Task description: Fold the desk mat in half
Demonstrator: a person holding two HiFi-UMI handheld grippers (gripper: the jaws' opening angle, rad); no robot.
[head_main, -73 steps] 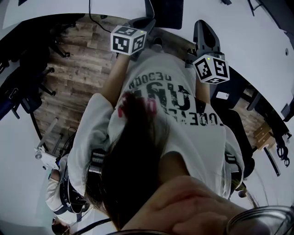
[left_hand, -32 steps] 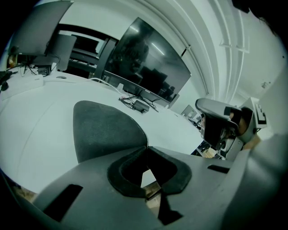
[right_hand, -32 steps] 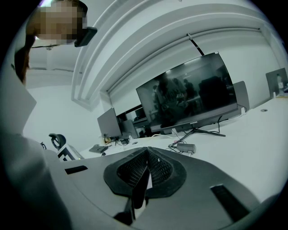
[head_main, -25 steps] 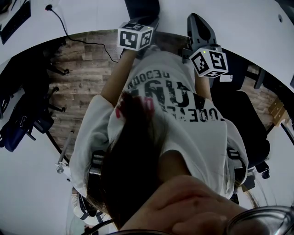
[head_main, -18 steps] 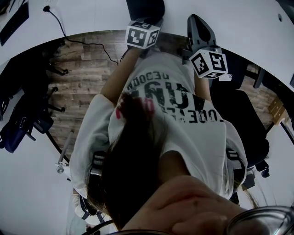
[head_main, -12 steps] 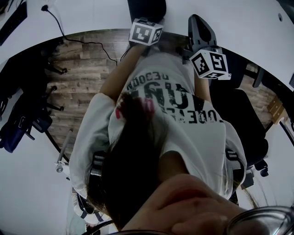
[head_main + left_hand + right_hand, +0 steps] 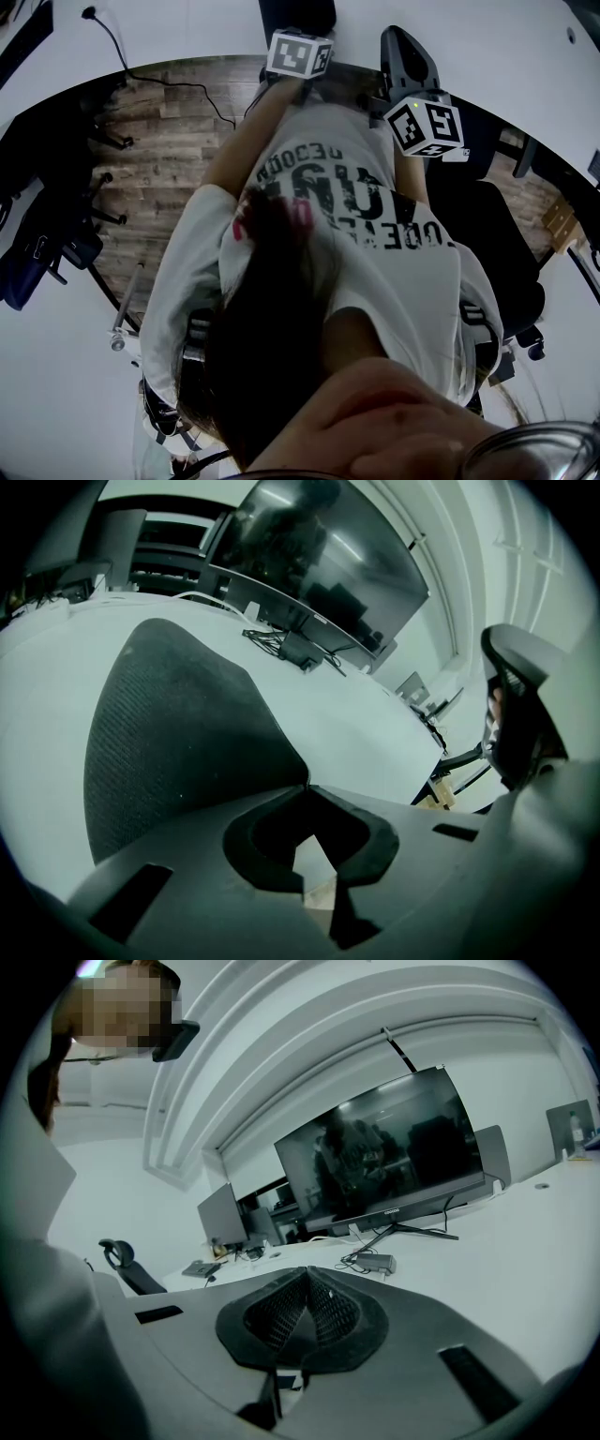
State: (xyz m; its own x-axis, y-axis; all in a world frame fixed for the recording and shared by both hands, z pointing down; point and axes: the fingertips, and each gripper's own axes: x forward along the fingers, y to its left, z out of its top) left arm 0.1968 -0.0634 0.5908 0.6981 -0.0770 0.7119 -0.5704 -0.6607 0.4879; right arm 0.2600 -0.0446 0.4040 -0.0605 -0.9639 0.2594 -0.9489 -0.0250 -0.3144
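The dark, fine-textured desk mat (image 7: 178, 733) lies flat on the white table (image 7: 375, 724), its rounded edge toward me. In the head view the mat (image 7: 296, 11) shows only as a dark patch at the top edge. My left gripper (image 7: 307, 785) is shut with nothing between its pads, its tips right at the mat's near edge. From the head view the left gripper (image 7: 298, 37) reaches over the table edge onto the mat. My right gripper (image 7: 307, 1271) is shut and empty, held level above the table, to the right of the left one (image 7: 401, 47).
A large dark monitor (image 7: 394, 1162) stands at the table's far side, with a small box and cables (image 7: 375, 1262) in front of it. A cable (image 7: 141, 52) runs across the table at the left. Office chairs (image 7: 56, 244) stand on the wooden floor (image 7: 169, 159).
My left gripper has moved right and farther out over the table edge, down toward the dark mat. The right gripper has stayed where it was.
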